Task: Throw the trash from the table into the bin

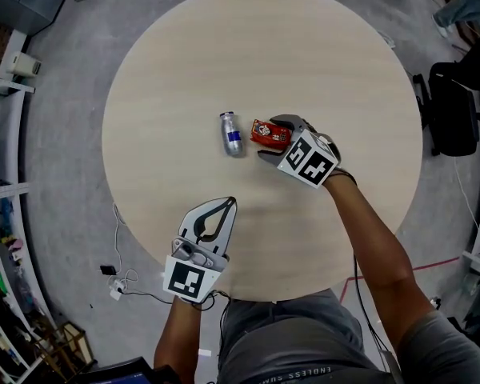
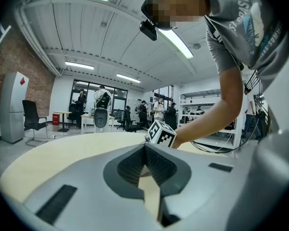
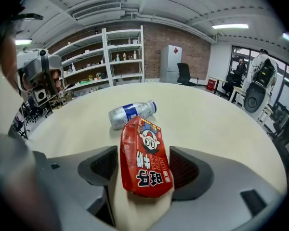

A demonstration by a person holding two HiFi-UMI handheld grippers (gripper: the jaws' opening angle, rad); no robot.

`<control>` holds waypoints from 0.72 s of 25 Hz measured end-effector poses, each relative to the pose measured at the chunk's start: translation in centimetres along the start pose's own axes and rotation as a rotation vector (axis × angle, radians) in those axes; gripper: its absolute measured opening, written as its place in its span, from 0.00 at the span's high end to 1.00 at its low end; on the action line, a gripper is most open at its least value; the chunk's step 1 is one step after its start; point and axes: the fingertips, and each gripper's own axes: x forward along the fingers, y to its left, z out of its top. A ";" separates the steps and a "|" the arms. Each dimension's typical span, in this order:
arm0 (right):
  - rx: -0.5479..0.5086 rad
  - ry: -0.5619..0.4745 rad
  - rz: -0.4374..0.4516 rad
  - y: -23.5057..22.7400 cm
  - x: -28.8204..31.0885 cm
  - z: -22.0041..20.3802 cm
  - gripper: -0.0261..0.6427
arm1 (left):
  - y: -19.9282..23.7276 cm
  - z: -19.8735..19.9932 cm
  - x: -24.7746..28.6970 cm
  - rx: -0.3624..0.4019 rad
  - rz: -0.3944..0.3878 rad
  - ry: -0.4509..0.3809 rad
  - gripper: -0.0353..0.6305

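Noted at far left: shelving (image 1: 0, 214) along the frame edge, separated from the round table (image 1: 184, 70) by a strip of grey floor. Found cables (image 1: 124, 282) lying on that floor, near the table's lower-left rim. Recorded bare wood over the whole left half and far side of the tabletop, out to the rim.

Left gripper (image 1: 228, 204) low over the wood close to the near rim; fingers closed tip to tip, holding nothing.

At centre, well apart from every edge: plastic bottle (image 1: 232, 133) on its side. Just to its right, not touching: red snack packet (image 1: 269, 133), flat on the table.

Right gripper (image 1: 266, 137) astride that packet, fingers spread wide, one pad on each side, neither seen pressing.

Further right: open tabletop to the rim, then a black chair (image 1: 452, 106) near it.

Counted: one table, two grippers, one bottle, one packet.
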 end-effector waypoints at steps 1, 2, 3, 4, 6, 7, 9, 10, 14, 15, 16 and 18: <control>0.001 -0.002 -0.006 0.0 -0.1 0.0 0.45 | 0.1 0.1 -0.1 0.003 0.000 0.000 0.90; 0.001 -0.005 -0.016 -0.1 -0.2 0.0 0.46 | 0.1 0.2 -0.1 0.006 0.000 0.000 0.90; -0.001 -0.008 -0.030 -0.1 -0.4 0.1 0.55 | 0.1 0.4 -0.3 0.010 0.001 -0.001 0.90; -0.001 -0.015 -0.049 0.0 -0.7 0.3 0.60 | 0.1 0.5 -0.6 0.012 0.001 -0.002 0.90; 0.011 -0.041 -0.100 0.2 -1.6 1.2 0.81 | 0.0 0.8 -1.6 0.017 0.001 -0.006 0.90; 0.019 -0.055 -0.124 0.4 -2.1 1.8 0.89 | 0.0 1.0 -2.2 0.020 0.001 -0.010 0.90; 0.023 -0.078 -0.160 1.0 -3.4 2.8 0.90 | -0.3 1.6 -3.2 0.024 0.002 -0.020 0.90; 0.020 -0.087 -0.173 1.4 -4.0 3.4 0.90 | -0.4 1.9 -3.6 0.028 0.001 -0.024 0.90; 0.024 -0.138 -0.200 3.4 -7.7 5.7 0.90 | -1.7 3.9 -4.9 0.077 -0.009 -0.033 0.90; 0.027 -0.152 -0.204 4.1 -8.9 6.3 0.90 | -2.1 4.7 -5.2 0.099 -0.015 -0.041 0.90; 0.031 -0.165 -0.208 4.7 -10.2 6.9 0.90 | -2.6 5.4 -5.4 0.123 -0.023 -0.048 0.90; 0.031 -0.190 -0.222 6.1 -12.7 8.1 0.90 | -3.5 6.3 -5.9 0.161 -0.042 -0.036 0.90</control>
